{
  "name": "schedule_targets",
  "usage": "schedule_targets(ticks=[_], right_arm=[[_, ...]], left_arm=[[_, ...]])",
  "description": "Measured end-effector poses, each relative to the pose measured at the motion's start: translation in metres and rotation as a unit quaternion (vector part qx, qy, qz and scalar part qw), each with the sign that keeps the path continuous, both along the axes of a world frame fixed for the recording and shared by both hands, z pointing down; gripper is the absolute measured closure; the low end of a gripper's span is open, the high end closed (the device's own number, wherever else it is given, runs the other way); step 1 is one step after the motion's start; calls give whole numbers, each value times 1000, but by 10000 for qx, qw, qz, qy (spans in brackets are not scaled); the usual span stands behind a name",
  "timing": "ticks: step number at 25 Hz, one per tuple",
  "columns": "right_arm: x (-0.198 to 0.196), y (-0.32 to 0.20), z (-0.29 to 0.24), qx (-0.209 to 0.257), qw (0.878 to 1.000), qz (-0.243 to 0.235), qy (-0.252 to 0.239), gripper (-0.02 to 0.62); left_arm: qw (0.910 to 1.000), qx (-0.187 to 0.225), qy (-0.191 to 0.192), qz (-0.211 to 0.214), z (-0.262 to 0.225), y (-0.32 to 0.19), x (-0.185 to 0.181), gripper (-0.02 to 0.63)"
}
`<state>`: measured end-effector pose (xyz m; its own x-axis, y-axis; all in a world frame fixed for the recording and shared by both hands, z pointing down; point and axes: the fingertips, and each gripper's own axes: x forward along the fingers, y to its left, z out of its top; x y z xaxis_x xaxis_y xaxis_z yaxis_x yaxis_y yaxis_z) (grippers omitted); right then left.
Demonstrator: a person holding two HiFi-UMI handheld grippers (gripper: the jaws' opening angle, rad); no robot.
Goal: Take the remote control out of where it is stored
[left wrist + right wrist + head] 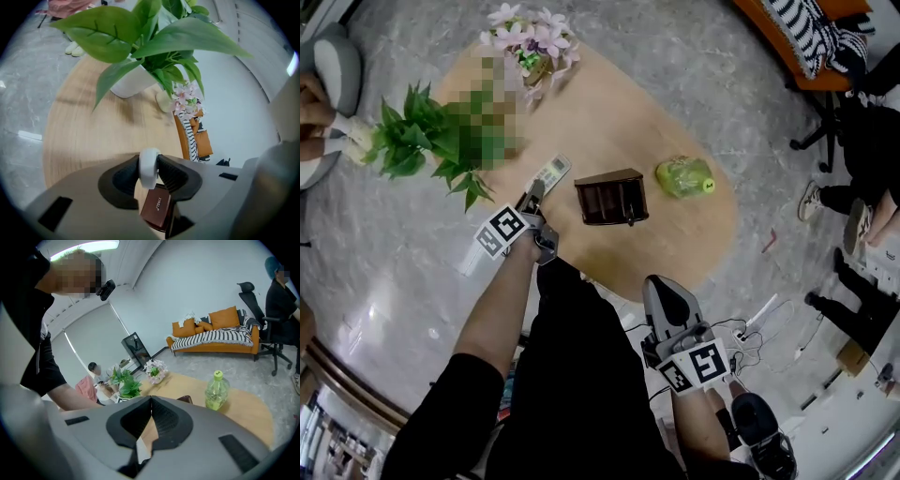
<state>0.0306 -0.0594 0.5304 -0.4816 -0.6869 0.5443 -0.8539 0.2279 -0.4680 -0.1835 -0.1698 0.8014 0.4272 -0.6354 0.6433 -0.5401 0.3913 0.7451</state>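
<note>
Left gripper view, remote control clamped in left hand-held gripper

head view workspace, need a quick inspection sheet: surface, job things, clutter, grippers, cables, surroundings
surface: oval wooden table on a grey marbled floor
job's things: white remote control outside the brown storage box, which stands on the table beside it
clutter: green bottle upright; pink flowers; leafy plant
grippers: left gripper shut on the remote control's end; right gripper shut with nothing in it, held off the table's near edge
cables: loose cables on the floor beside the right gripper
surroundings: orange sofa with a striped throw; people seated around the table
</note>
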Motion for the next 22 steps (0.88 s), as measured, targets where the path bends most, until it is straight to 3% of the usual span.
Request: schedule_targets(ticks=[7,11,20,22], right_arm=[[0,10,9,-165,9999,-17,40,588],[0,11,12,-170,9999,-7,23,588],[7,10,11,-26,9999,115,47,588],[7,7,5,95,9998,144,37,588]], left_arm=[[9995,-257,-109,-172,24,12,-15,466],[9967,-467,-660,-92,33,15,-30,446],[9845,-673,-1451,718,27,23,-33,423],[9813,-558,-1583,938,10,22,-31,423]])
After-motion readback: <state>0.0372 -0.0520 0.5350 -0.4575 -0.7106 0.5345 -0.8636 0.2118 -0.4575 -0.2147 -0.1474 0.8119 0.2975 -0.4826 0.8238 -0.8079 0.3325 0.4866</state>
